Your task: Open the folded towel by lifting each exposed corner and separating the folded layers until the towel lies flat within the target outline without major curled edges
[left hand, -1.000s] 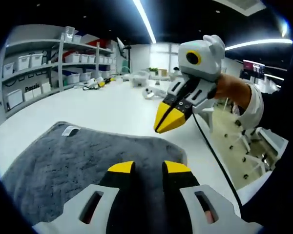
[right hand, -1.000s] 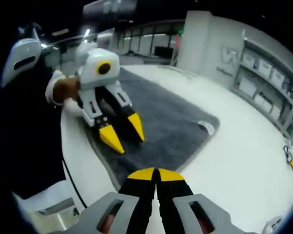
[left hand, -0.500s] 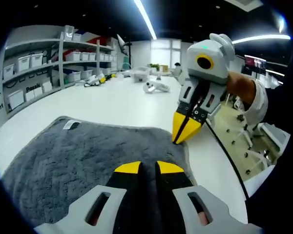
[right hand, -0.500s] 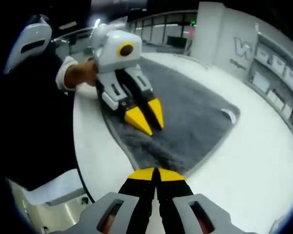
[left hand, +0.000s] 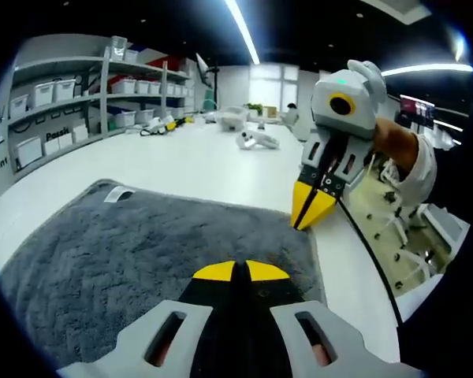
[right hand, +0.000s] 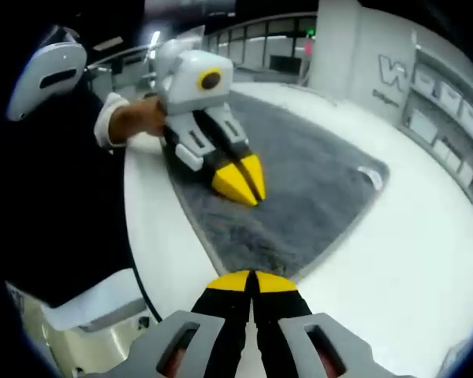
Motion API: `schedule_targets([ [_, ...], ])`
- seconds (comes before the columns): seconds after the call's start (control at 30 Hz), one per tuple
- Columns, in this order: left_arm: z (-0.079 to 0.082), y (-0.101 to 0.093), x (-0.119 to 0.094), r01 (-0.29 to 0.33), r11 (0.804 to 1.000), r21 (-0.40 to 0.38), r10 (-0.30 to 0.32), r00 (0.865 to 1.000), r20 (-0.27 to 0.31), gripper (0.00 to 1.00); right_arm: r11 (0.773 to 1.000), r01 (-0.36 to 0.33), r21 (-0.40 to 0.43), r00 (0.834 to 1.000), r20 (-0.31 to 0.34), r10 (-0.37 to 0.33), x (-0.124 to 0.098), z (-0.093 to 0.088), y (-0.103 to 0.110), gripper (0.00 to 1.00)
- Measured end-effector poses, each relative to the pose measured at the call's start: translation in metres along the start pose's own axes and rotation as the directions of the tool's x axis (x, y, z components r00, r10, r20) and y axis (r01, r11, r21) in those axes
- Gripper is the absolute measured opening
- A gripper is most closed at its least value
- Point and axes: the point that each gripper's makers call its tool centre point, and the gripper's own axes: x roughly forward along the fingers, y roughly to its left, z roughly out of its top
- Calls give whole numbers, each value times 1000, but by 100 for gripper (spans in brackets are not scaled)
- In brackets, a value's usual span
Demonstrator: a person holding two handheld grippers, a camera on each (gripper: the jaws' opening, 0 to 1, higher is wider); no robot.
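**Both tools closed over a grey towel on a white table**

The left tool (left hand: 233, 271) is seen from its own view with its yellow tips pressed together, no gap visible between them. It is held low over the near part of the grey towel (left hand: 142, 252); whether any cloth is caught between the tips cannot be told. In the right gripper view the same left tool (right hand: 243, 179) is seen gripped by a hand (right hand: 138, 118) in a white cuff, its tips together and resting on or just above the towel (right hand: 299, 197) near the edge closest to the person.

The right tool (right hand: 252, 279) is shown in its own view with its tips also pressed together, poised over bare white table (right hand: 394, 268) just beside the near corner of the towel. In the left gripper view the right tool (left hand: 314, 209) is seen coming in from the right, pointing down, its closed yellow tips at the towel's right-hand corner; contact with the cloth cannot be confirmed.

The towel is spread on the table (left hand: 197, 165), lying mostly flat, with a small white label (left hand: 116, 194) at the far-left corner in the left gripper view; the same label (right hand: 370, 177) is seen at the far corner in the right gripper view. No target outline can be made out.

Shelves (left hand: 71, 102) holding white boxes are seen along the wall beyond the table, and small items (left hand: 252, 140) lie on the far part of the table, well apart from the towel.
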Motion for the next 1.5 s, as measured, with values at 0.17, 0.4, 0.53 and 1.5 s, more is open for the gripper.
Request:
schedule_targets([
  [0.17, 1, 1, -1, -25, 999, -32, 25, 1000, 6, 1, 997, 0, 77, 1000, -10, 1, -2, -1, 3, 0],
  [0.4, 7, 4, -10, -34, 997, -70, 37, 999, 37, 1, 995, 21, 102, 1000, -23, -19, -2, 0, 5, 0],
  [0.53, 12, 13, -27, -59, 995, -83, 64, 996, 59, 1, 991, 3, 136, 999, 53, -11, -2, 19, 9, 0],
  [1.5, -56, 98, -226, -387, 846, -368, 442, 894, 76, 1, 987, -8, 158, 950, 310, -42, 78, 132, 28, 0],
])
